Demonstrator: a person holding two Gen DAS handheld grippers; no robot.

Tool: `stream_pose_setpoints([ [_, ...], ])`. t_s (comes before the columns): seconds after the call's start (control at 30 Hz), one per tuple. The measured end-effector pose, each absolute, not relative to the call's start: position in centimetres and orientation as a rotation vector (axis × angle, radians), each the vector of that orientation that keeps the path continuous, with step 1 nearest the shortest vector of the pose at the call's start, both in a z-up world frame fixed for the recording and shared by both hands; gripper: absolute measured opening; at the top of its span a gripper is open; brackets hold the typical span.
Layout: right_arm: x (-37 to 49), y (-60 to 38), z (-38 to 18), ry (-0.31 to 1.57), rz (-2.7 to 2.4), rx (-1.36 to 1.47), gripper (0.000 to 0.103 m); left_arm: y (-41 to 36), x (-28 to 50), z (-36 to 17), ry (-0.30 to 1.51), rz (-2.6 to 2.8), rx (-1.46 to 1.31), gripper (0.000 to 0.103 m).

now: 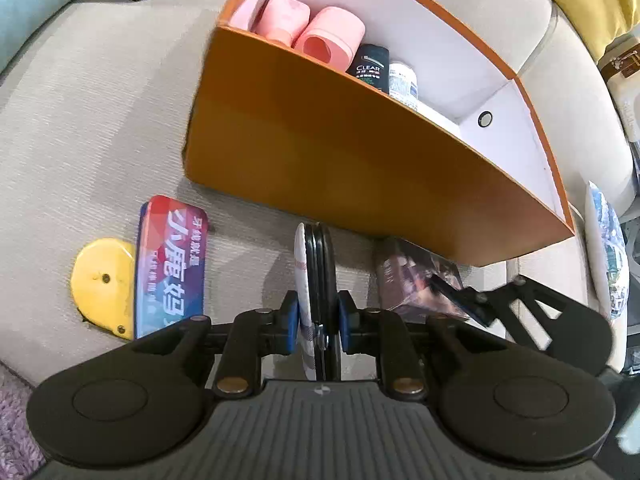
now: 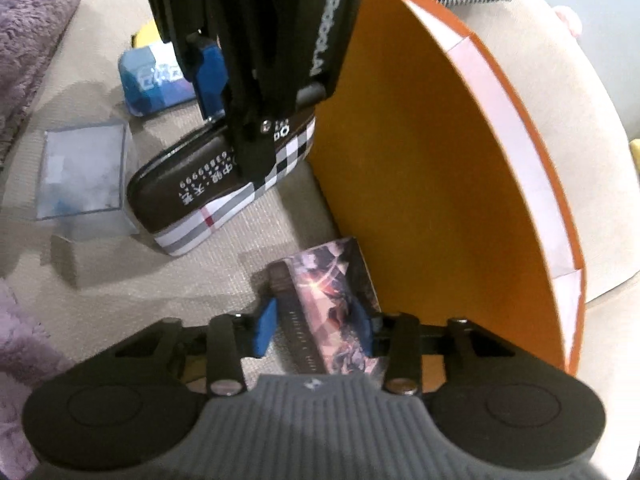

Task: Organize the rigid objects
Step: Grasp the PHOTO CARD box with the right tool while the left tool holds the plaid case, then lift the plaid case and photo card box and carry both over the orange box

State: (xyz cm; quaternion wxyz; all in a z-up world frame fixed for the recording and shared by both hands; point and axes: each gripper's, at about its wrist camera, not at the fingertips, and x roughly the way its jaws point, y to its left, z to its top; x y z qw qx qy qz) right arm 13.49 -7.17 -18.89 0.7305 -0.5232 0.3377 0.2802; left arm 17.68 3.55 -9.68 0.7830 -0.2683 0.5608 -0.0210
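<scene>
In the left wrist view, the left gripper pinches a flat round disc edge-on at lower centre, below the orange box. In the right wrist view, the right gripper straddles a small printed box at lower centre; whether its pads press it is unclear.

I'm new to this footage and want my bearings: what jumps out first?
The big orange box on the beige couch dominates, with pink containers and bottles along its inner wall. In front of it the left claw pinches a thin round disc on edge. The right claw straddles a printed card box beside the orange wall, near a plaid glasses case.
</scene>
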Motion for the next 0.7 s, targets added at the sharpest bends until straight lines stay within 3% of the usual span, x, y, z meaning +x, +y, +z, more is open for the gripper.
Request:
stream_pose_setpoints([
  [0.17,13.7,-6.8,-14.8,0.775,0.648,-1.062,0.023,3.7,17.1,-9.2,1.214,-0.058,-0.576,0.022],
  [0.3,14.3,-7.4,-12.5,0.85,0.682,-0.981,0.023,3.3,17.4,-9.5,1.238,-0.063,-0.575,0.022],
  [0.7,17.5,-7.0,-13.6,0.904,0.652,-1.006,0.024,3.1,18.6,-11.3,1.245,-0.064,-0.595,0.02],
])
